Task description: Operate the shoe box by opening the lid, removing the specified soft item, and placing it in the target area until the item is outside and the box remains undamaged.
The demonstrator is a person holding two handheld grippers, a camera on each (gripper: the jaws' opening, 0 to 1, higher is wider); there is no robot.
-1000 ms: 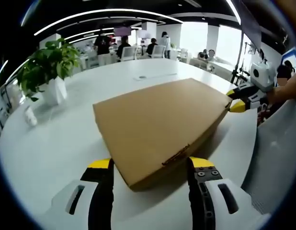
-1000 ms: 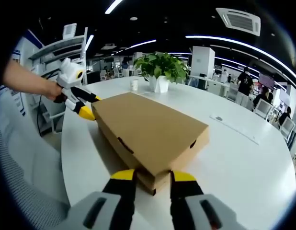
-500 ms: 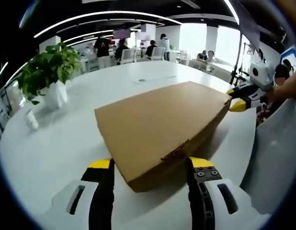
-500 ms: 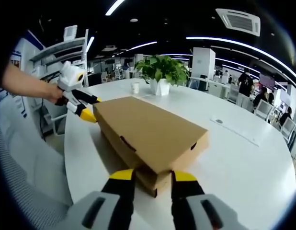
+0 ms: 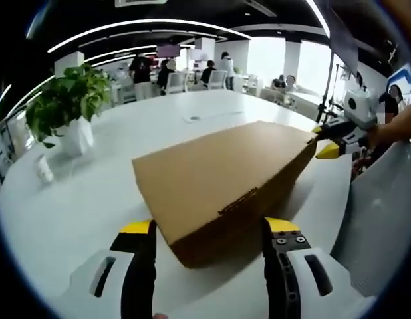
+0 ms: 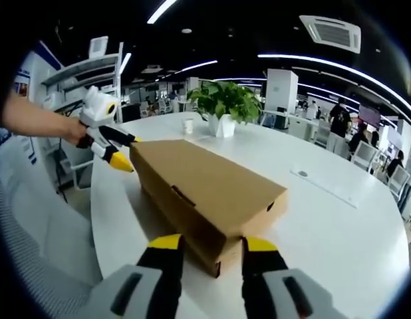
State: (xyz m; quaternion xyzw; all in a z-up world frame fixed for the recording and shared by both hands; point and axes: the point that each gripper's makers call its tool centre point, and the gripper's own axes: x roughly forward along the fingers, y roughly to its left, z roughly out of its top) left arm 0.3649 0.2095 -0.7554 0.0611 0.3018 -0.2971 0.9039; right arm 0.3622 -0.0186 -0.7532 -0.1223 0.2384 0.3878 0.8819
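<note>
White worktop (image 5: 72,199) carries the closed shoe box (image 5: 219,173), a potted plant (image 5: 62,103) at ten o'clock. Left tongs (image 5: 209,229) and right tongs (image 6: 207,244) gape open, straddling opposite box corners, gripping nothing.

close views, opposite ends — shared shoe box (image 5: 222,179)

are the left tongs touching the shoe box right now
Cannot tell. In the right gripper view the left tongs sit at the far corner of the shoe box, but at that distance neither contact nor a gap shows plainly.
</note>
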